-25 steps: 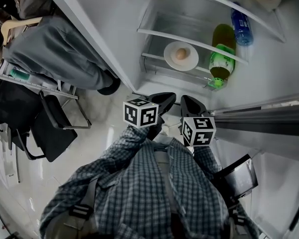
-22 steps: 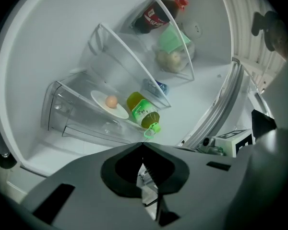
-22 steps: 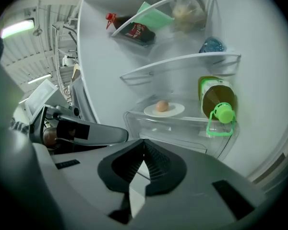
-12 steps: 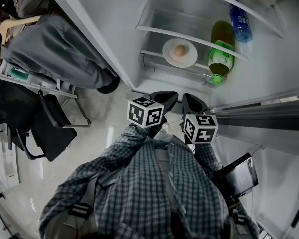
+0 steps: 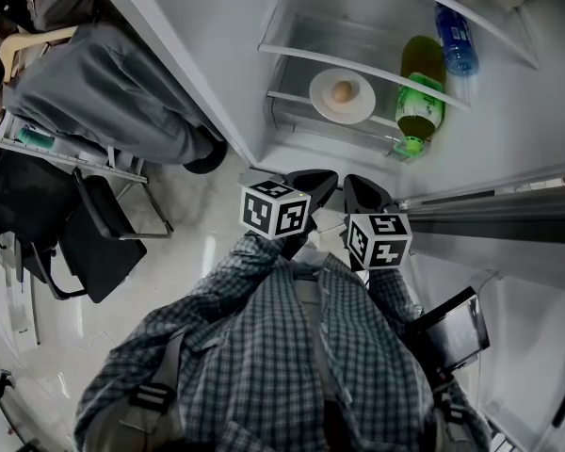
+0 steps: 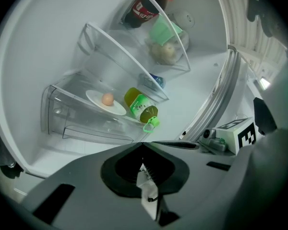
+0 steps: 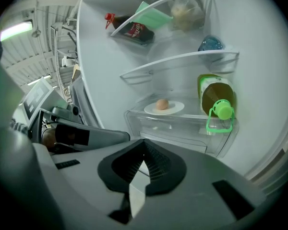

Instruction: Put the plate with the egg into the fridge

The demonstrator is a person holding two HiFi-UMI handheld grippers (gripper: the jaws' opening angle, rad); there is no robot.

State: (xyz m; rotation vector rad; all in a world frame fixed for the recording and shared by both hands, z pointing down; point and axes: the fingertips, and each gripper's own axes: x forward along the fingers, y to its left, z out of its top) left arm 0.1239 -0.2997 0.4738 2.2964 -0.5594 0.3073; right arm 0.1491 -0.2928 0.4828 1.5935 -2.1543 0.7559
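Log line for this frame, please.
white round plate with brown egg: on lower fridge shelf beside green bottle | left gripper: shut, empty | right gripper: shut, empty

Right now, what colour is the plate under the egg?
White plate, best in right gripper view.

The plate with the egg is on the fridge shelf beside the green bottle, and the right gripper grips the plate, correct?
No. The plate with the egg is on the shelf beside the green bottle, but the right gripper is shut on nothing, away from it, as the right gripper view shows.
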